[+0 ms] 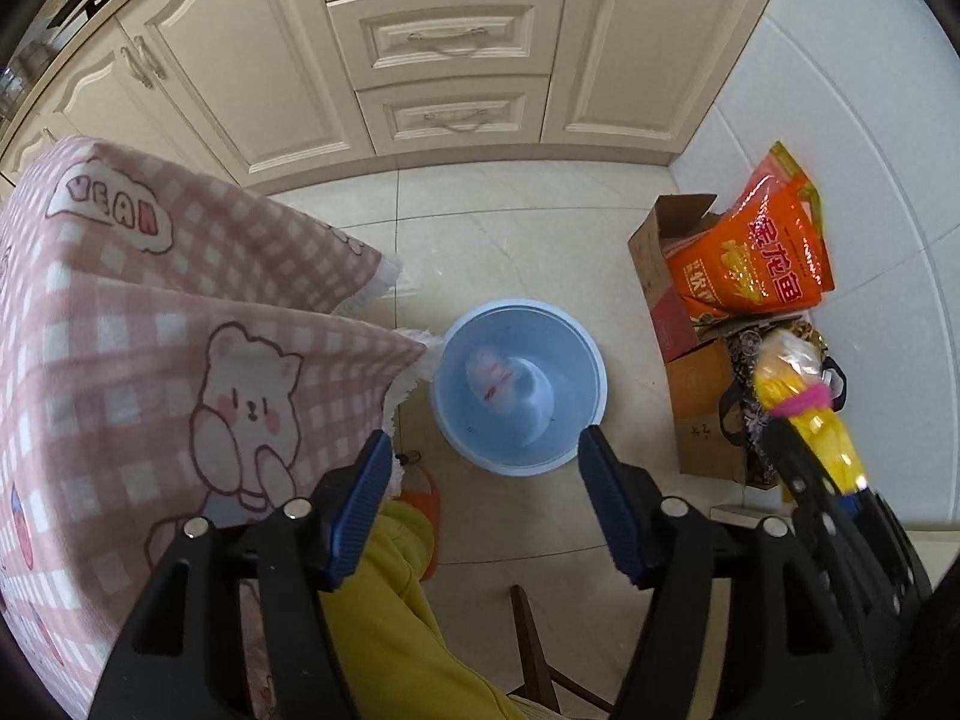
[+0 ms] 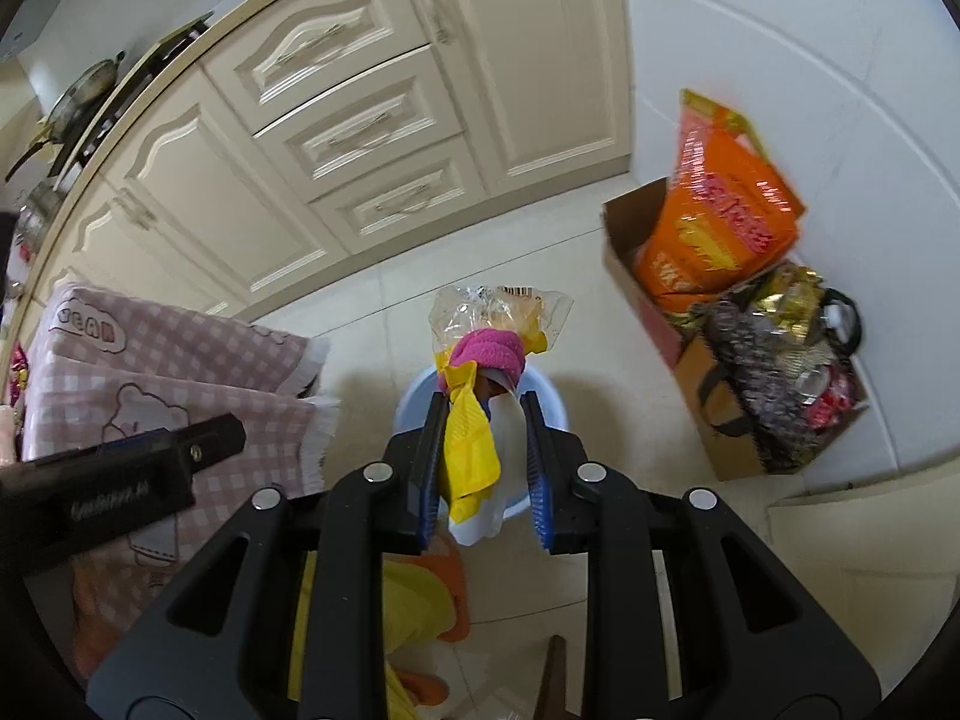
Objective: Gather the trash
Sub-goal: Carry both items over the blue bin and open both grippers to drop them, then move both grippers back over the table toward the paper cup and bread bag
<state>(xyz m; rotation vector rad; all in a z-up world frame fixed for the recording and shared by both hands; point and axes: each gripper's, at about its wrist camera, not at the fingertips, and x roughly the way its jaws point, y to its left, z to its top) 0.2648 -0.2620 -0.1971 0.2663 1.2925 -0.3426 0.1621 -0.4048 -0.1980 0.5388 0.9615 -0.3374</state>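
Left wrist view
- Left gripper: its jaws stand well apart with nothing between them, pointing steeply down at the floor.
- Bin: pale blue, round, open-topped, on the floor straight below and just ahead of the gripper; a crumpled clear wrapper with a red mark lies inside.
- Trash: a yellow, pink and clear bundle off to the right, held by the right gripper, beside the bin and not yet over it.
- Risk: a release from there would likely land on the tiles or by the cardboard box, since the bundle hangs outside the rim.
- Cloth: the pink checked cloth over the desk hangs to the left, its fringe almost at the bin's rim; it could catch falling pieces.

Right wrist view
- Right gripper: clamped on the trash, jaws nearly together.
- Trash: a clear crinkled bag at the far end, a pink wad at the fingertips, a yellow strip trailing back between the pads.
- Bin: mostly hidden beneath the bundle, just beyond the fingertips.
- Risk: the loose, light pieces may separate on release, the yellow strip may cling to a pad, and the clear bag reaching past the rim could drift outside.
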